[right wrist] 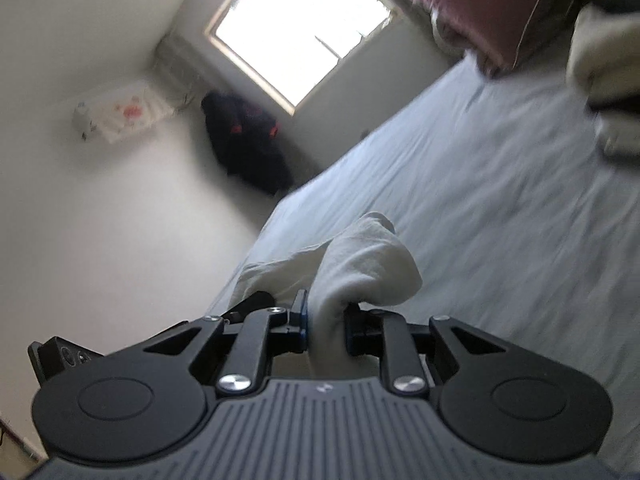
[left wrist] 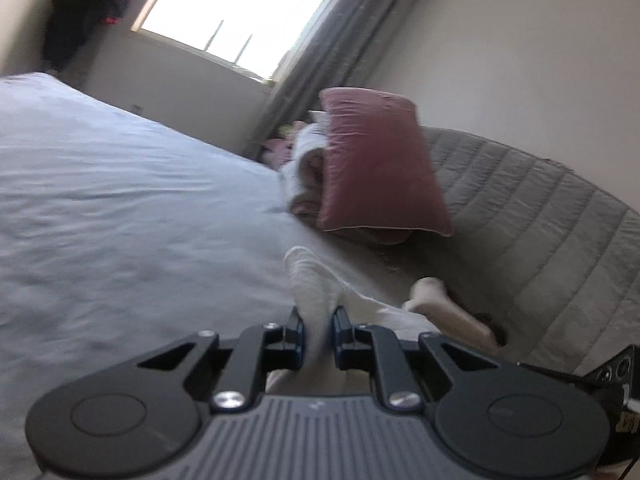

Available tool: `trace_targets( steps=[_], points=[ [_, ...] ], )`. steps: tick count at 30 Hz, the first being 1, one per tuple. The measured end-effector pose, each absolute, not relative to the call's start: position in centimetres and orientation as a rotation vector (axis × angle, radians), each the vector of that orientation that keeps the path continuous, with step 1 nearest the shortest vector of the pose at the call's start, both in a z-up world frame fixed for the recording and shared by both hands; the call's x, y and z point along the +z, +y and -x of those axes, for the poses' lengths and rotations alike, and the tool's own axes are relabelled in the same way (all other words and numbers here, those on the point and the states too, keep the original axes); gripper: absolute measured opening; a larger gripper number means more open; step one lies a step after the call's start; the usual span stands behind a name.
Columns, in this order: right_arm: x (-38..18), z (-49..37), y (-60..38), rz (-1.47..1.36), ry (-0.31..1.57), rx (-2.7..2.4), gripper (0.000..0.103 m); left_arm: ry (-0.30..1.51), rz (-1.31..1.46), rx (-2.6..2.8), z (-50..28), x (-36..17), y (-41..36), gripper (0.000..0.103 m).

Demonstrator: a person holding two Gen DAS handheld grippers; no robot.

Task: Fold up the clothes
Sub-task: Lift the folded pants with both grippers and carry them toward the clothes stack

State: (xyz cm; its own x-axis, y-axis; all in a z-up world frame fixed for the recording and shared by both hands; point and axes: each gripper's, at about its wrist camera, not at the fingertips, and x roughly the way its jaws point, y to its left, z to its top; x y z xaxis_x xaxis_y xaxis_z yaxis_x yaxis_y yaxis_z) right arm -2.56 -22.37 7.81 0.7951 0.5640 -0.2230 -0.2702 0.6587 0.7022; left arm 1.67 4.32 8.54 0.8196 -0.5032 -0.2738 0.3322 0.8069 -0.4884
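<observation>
Clearly each of the two grippers, left gripper point(left wrist: 318, 330) and right gripper point(right wrist: 326, 326), has its jaws clenched on the white garment point(right wrist: 360, 264) above one bed point(left wrist: 120, 200) bearing one maroon pillow point(left wrist: 376, 164).

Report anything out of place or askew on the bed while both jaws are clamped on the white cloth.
The dark red pillow stands tilted on edge against a heap of rolled bedding, not lying flat. The white garment is bunched in the left gripper and the right gripper, not spread. The bed sheet is wrinkled. Nothing looks spilled or damaged.

Home bedroom; bed point(left wrist: 120, 200); pillow point(left wrist: 376, 160); curtained window point(left wrist: 240, 12)
</observation>
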Motion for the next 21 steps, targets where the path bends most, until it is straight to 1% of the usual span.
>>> trace_targets(
  steps=[7,14,21],
  points=[
    [10.5,1.3,-31.2,-0.730,0.317,0.377,0.021,0.388,0.373,-0.584,-7.4,11.9,-6.2,0.013],
    [12.9,-0.9,-37.6,-0.700,0.218,0.310,0.021,0.355,0.291,-0.682,-12.3,15.7,-15.6,0.013],
    [13.6,-3.5,-43.0,-0.695,0.155,0.245,0.021,0.346,0.205,-0.745,-16.1,17.2,-23.3,0.013]
  ],
)
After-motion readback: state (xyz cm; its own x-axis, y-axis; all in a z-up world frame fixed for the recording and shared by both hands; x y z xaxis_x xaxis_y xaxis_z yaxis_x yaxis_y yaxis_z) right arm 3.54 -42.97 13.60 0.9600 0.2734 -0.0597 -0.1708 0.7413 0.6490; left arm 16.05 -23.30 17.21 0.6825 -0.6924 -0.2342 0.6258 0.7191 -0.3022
